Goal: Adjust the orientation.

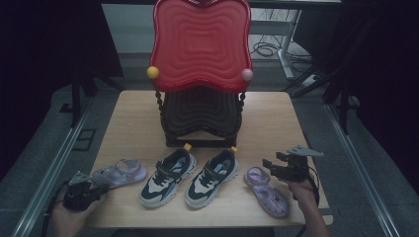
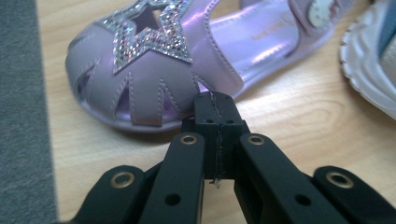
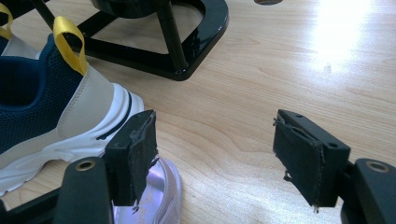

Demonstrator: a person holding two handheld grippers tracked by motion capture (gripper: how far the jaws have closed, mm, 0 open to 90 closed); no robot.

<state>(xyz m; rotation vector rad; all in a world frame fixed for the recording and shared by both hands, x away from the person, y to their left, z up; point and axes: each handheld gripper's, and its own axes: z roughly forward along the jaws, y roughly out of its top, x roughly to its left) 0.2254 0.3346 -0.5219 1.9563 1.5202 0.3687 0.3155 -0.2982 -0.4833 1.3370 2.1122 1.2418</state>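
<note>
Nudging purple sandals into a row beside the sneakers [image 1: 190, 176].
My left gripper [image 2: 214, 112], jaws closed and empty, meets the left sandal [image 2: 154, 79] toe at seven o'clock; my right gripper [image 3: 215, 158] gapes over the right sandal [image 1: 267, 190] at four o'clock.

The black-framed rack with the red wavy lid [image 1: 200, 98] blocks the table's far middle. Bare wooden tabletop [image 1: 133, 123] lies open left and right of it. In front, two navy-and-cream trainers [image 1: 190, 177] and two lilac sandals [image 1: 121, 173] stand apart, apparently with narrow gaps between them.
</note>
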